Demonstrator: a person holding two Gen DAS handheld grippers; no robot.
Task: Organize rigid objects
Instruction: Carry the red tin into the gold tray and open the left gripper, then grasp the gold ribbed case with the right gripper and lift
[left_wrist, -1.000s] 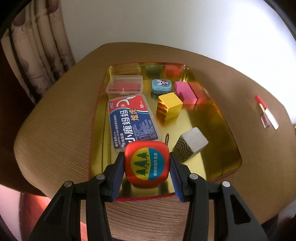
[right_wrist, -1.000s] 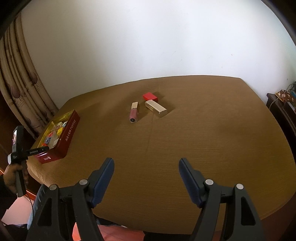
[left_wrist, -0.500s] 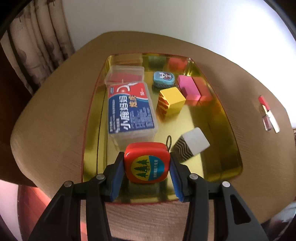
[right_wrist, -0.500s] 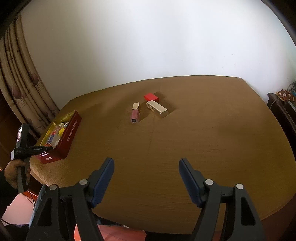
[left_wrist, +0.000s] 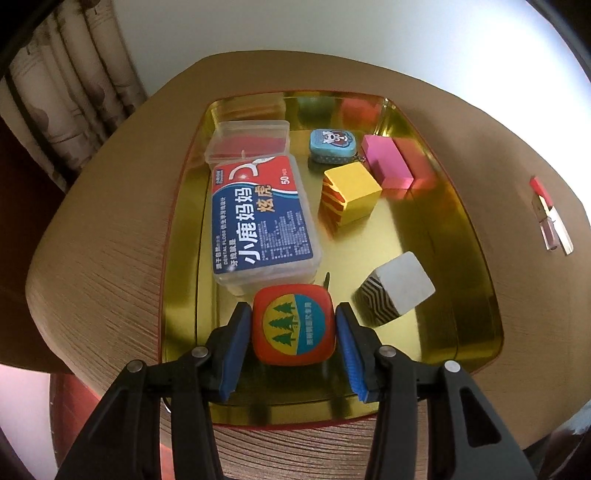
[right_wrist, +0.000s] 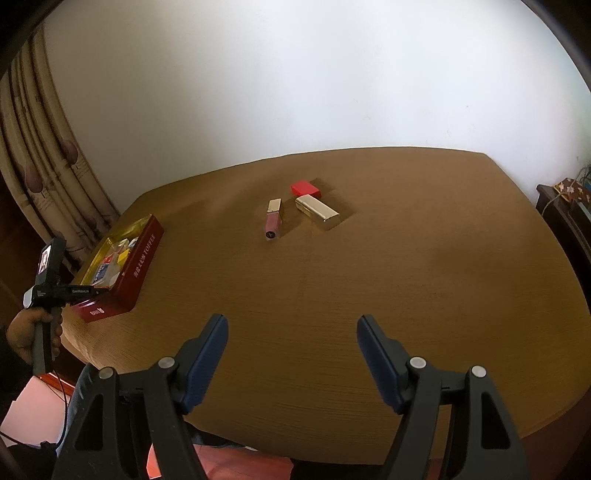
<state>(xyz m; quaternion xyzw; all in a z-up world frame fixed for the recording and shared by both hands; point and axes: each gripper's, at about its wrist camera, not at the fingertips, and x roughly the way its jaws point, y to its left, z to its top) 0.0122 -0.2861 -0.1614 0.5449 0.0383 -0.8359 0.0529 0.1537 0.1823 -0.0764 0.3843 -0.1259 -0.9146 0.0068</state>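
Observation:
My left gripper is shut on a red tape measure with a tree logo, held over the near end of the gold-lined tin tray. The tray holds a dental floss box, a clear red box, a blue tin, a yellow block, a pink block and a white zigzag block. My right gripper is open and empty above the brown table. A pink lip gloss, a gold case and a red box lie far ahead of it.
The red tin tray sits at the table's left end near the curtain. The left gripper device and the hand show beside it. The lip gloss group also shows at the right in the left wrist view. A dark cabinet stands at the right.
My left gripper has moved forward and lower over the tray with the tape measure, now close to the floss box. The right gripper has stayed open and still.

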